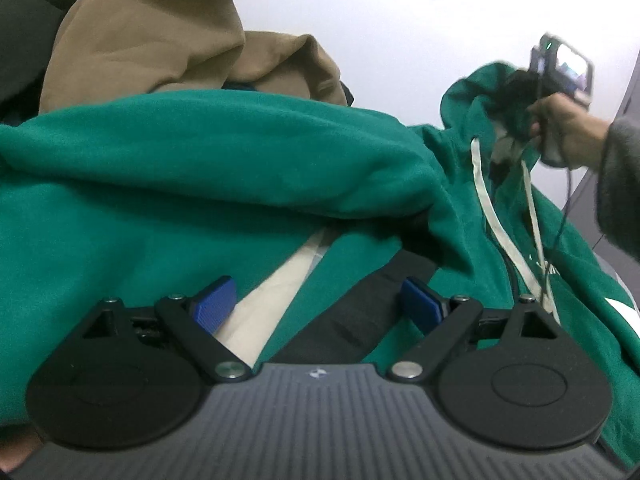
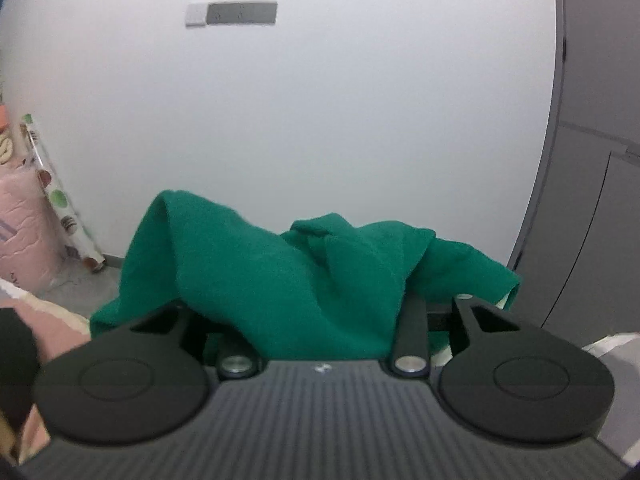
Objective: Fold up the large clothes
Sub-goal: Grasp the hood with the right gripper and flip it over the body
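A large green hoodie [image 1: 200,184] with white drawstrings [image 1: 486,208] lies spread under my left gripper [image 1: 316,300], which is open with its blue pads apart just above the cloth and a black band [image 1: 360,312]. My right gripper [image 1: 516,108] shows at the right of the left wrist view, held by a hand and shut on the hoodie's hood, lifting it. In the right wrist view the green hood fabric [image 2: 296,276] drapes over my right gripper [image 2: 320,320] and hides its fingertips.
A tan garment [image 1: 168,36] and dark clothes are piled behind the hoodie. A white wall with a switch plate [image 2: 232,12] stands ahead. A grey cabinet [image 2: 592,160] is at the right, a pink bundle [image 2: 20,220] and a patterned roll [image 2: 56,196] at the left.
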`<state>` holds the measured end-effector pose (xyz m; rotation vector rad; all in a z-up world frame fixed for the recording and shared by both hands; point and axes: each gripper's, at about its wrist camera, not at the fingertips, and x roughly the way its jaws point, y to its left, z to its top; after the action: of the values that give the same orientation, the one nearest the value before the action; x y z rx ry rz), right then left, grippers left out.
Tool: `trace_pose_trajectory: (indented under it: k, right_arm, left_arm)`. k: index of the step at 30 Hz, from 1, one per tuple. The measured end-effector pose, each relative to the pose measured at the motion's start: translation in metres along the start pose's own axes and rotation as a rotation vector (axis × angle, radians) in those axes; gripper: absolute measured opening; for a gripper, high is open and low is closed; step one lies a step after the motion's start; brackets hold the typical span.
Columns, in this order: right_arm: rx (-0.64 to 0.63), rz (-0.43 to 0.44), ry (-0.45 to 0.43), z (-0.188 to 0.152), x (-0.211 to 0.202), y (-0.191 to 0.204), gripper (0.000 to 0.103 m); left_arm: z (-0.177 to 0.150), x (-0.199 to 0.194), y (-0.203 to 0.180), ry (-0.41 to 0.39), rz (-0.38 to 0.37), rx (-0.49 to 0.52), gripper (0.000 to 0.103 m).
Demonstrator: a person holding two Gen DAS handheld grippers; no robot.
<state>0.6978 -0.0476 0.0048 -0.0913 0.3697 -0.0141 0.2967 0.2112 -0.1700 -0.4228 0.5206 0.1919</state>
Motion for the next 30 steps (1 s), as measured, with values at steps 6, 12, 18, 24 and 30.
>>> trace_pose_trajectory:
  k: [6, 12, 18, 24, 30]
  right_arm:
    - [0.031, 0.023, 0.040, -0.035, 0.018, -0.016, 0.079]
    - [0.025, 0.093, 0.055, -0.061, -0.028, -0.037, 0.080]
    - [0.064, 0.125, 0.098, -0.085, -0.115, -0.084, 0.080]
    - [0.100, 0.171, 0.190, -0.124, -0.230, -0.134, 0.080]
    - [0.176, 0.172, 0.323, -0.188, -0.345, -0.192, 0.080]
  left_arm:
    - [-0.005, 0.000, 0.002, -0.012, -0.021, -0.011, 0.092]
    - [-0.003, -0.006, 0.003, 0.015, -0.037, -0.017, 0.092]
    - [0.001, -0.025, 0.008, 0.065, -0.049, -0.022, 0.092]
    - [0.000, -0.056, 0.008, 0.097, -0.039, -0.021, 0.092]
    - [0.001, -0.097, 0.018, 0.113, 0.006, -0.041, 0.092]
